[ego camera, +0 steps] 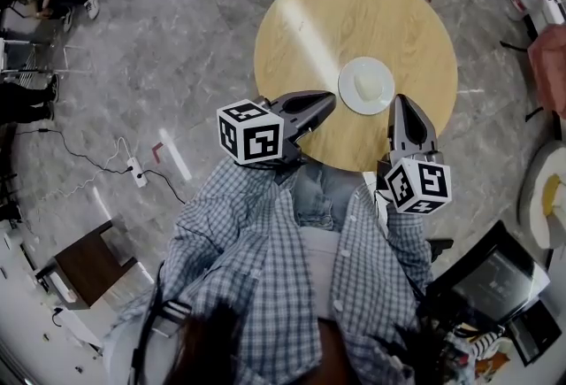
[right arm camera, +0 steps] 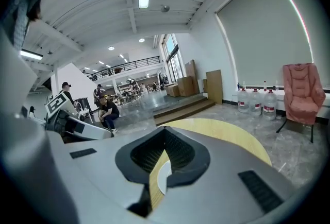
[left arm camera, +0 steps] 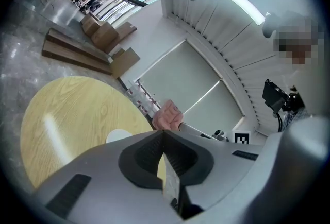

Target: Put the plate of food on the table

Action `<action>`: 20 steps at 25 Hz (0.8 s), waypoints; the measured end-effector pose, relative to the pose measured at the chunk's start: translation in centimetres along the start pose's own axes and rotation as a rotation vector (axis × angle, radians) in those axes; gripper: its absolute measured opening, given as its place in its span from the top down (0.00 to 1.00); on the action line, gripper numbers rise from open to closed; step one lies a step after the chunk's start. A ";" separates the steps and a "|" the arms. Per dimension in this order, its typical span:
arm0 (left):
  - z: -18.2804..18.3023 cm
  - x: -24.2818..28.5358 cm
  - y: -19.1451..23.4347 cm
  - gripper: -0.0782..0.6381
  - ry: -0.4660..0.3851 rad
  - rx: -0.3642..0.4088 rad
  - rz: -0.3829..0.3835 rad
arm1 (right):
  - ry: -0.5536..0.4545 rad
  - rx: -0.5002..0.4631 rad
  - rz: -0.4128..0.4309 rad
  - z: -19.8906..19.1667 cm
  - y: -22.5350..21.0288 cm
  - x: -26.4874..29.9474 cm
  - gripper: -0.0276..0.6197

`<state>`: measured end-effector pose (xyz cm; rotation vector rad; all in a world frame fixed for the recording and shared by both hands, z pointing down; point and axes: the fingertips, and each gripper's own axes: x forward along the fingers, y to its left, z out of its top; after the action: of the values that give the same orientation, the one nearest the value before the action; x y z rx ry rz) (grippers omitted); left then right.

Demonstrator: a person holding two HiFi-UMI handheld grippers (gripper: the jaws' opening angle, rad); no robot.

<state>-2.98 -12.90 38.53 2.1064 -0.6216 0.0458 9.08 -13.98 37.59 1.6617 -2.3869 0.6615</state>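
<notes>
Plate (ego camera: 366,85) sits untouched between left gripper's (ego camera: 329,98) and right gripper's (ego camera: 403,100) fingers (ego camera: 308,109).

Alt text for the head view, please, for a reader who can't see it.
A white plate of pale food sits on a round wooden table. The left gripper and right gripper, both shut and empty, point toward it from the near side, one on each side.

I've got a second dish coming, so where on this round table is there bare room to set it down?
The table is bare wood across its far half and left side, from the plate to the rim; a narrower strip lies right of the plate. The near edge is crowded: the plate sits between the left hand-held gripper and right hand-held gripper.
</notes>
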 end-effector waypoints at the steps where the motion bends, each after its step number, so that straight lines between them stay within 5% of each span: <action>1: -0.1 -0.2 0.2 0.88 0.000 0.002 0.001 | 0.002 0.010 -0.004 -0.2 0.1 0.0 0.95; 20: -3.1 -2.2 -4.5 0.88 -0.031 0.069 -0.014 | -0.035 0.015 0.010 -1.1 1.1 -5.0 0.95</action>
<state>-2.32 -7.48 36.34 2.1811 -0.6318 0.0278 9.77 -8.88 36.45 1.6826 -2.4216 0.6588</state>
